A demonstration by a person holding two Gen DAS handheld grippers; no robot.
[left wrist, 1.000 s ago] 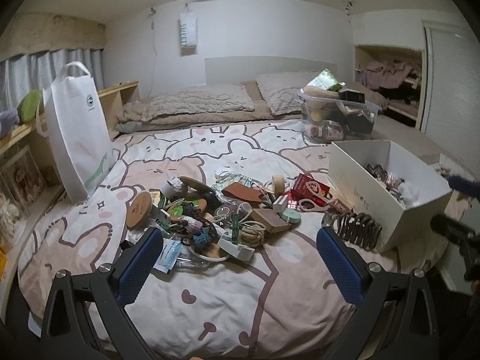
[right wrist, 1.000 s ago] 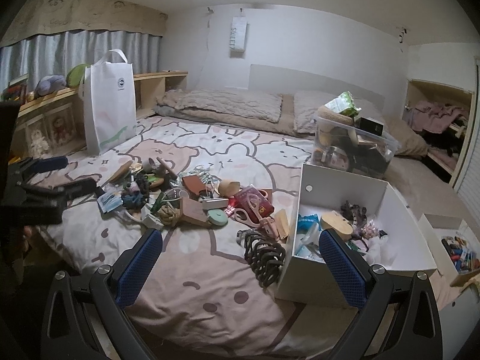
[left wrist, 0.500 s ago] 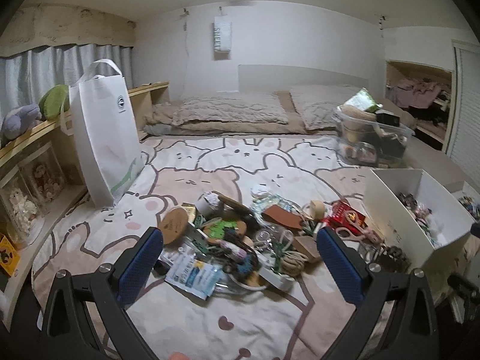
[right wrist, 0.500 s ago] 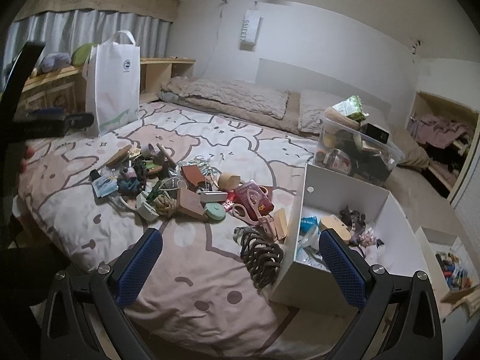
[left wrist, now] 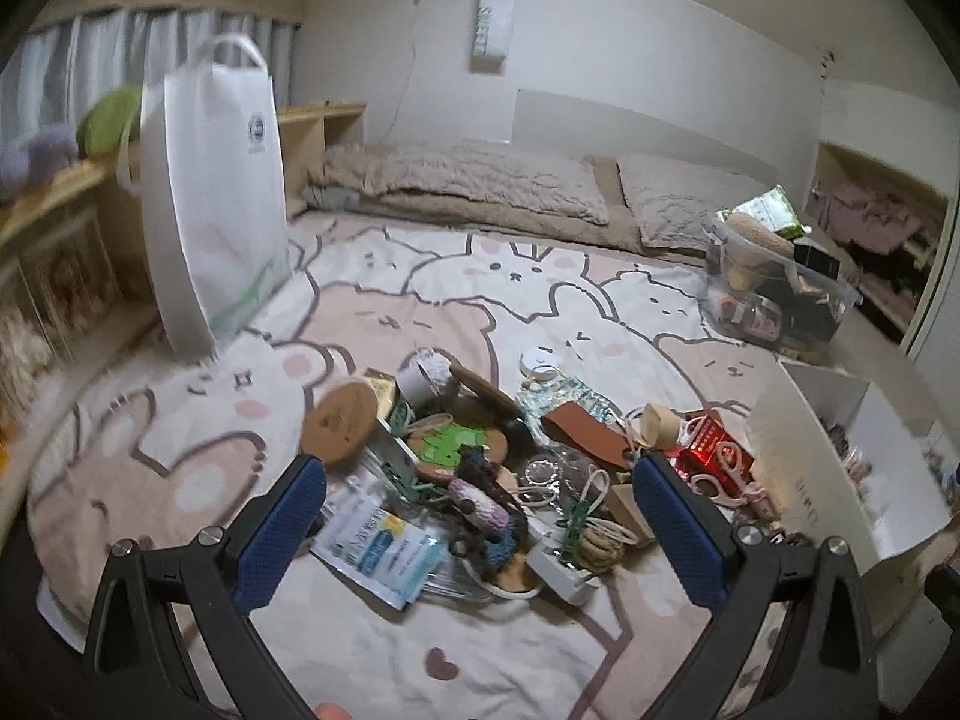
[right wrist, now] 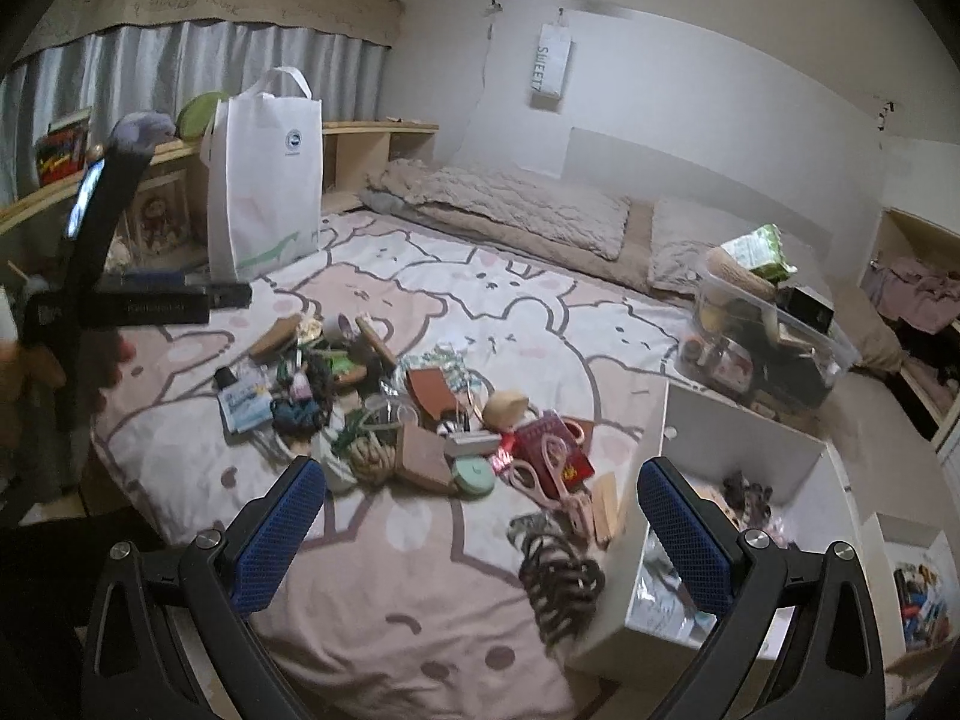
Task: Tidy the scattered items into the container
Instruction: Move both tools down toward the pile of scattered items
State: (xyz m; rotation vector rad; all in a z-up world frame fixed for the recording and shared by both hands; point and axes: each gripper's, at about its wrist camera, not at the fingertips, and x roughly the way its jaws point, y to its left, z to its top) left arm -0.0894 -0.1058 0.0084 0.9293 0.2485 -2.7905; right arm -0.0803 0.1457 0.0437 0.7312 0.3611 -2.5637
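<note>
A heap of scattered small items (left wrist: 480,468) lies on the cartoon-print bedspread: a round cork coaster (left wrist: 339,429), a blue-and-white packet (left wrist: 381,552), a brown leather piece (left wrist: 582,432), a red box (left wrist: 717,447). The white open box (left wrist: 840,468) stands to its right, holding several items. My left gripper (left wrist: 480,531) is open just above the heap's near edge, gripping nothing. In the right wrist view the heap (right wrist: 384,420) lies ahead-left, pink scissors (right wrist: 546,474) and a dark coiled hair claw (right wrist: 558,570) near the white box (right wrist: 738,534). My right gripper (right wrist: 480,531) is open and empty.
A white tote bag (left wrist: 210,198) stands at the bed's left edge beside a wooden shelf (left wrist: 54,228). A clear bin (left wrist: 774,300) full of things sits behind the white box. Pillows (left wrist: 480,186) lie at the head. The left gripper's body (right wrist: 120,300) shows at the right view's left.
My left gripper has swung left and moved down toward the heap, which now looks larger and nearer. My right gripper has shifted closer to the bed, the white box sliding lower right.
</note>
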